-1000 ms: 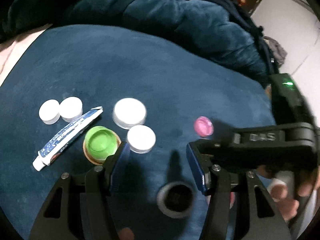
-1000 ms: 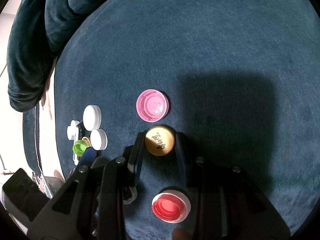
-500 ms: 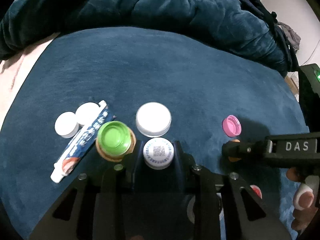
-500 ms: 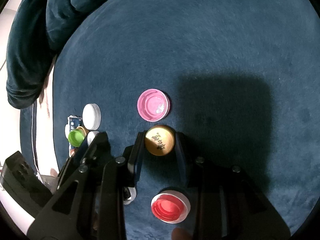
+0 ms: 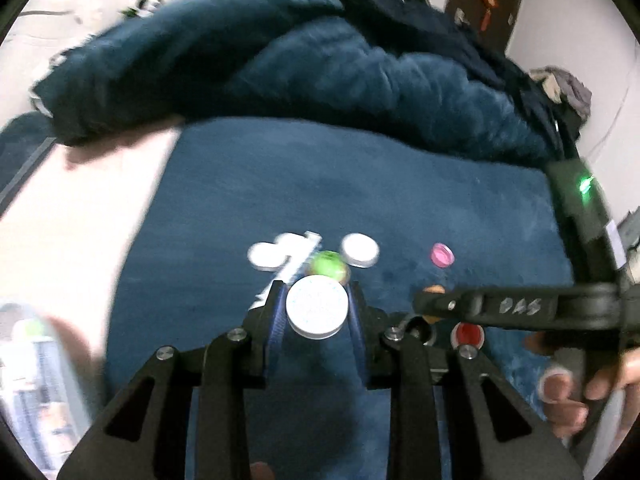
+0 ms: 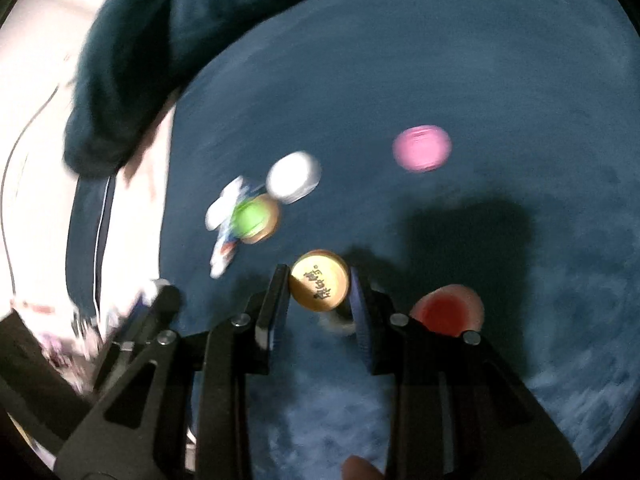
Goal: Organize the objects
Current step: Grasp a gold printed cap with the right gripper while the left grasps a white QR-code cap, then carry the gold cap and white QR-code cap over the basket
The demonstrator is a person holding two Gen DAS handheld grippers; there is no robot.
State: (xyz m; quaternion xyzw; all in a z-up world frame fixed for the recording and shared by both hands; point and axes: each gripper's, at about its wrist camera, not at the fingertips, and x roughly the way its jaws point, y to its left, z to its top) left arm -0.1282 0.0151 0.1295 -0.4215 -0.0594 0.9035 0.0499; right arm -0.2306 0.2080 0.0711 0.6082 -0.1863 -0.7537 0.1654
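Each camera sits on its hand-held gripper and looks forward and steeply down along the fingers at the dark blue blanket [image 5: 360, 184]. The left wrist view stands farther back, taking in the room's walls. The right wrist view sits nearer. Both share the pink cap [image 5: 442, 255] [image 6: 422, 148] and green cap [image 5: 328, 266] [image 6: 250, 218].

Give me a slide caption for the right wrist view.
Right gripper clamps a gold cap above the blue blanket; pink cap beyond.

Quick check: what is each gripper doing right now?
Left gripper: closed on the white cap.
Right gripper: closed on the gold cap.
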